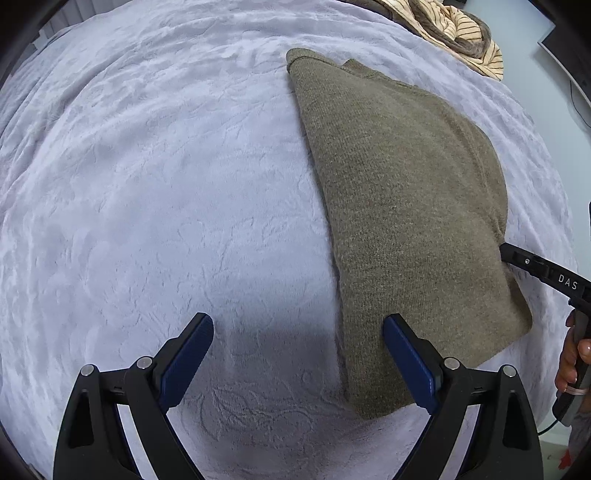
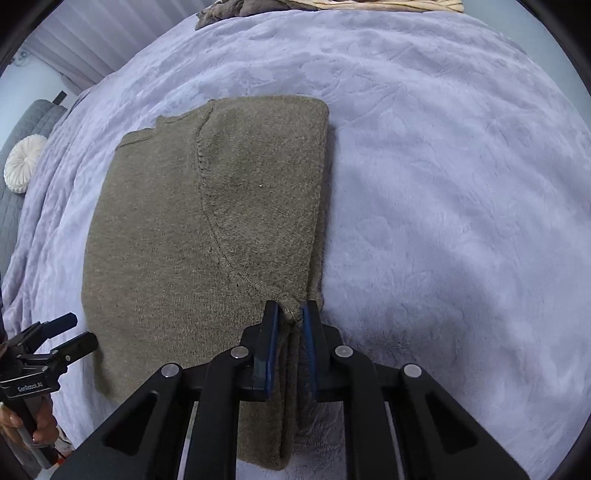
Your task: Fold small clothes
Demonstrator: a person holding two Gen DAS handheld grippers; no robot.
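sweater [image 2: 207,236] lies mid-blanket [image 2: 461,184], sides already folded in to a narrow slab. right gripper [image 2: 290,321] nearly closed, pinching a fabric nub at its 5 o'clock edge. left gripper [image 1: 297,330] wide open, empty, at its 7 o'clock edge. cross fold likely left; more clothes [image 1: 458,33] wait at 12.

matt knitted wool sweater [image 2: 177,240], plush embossed fleece blanket [image 2: 443,184]
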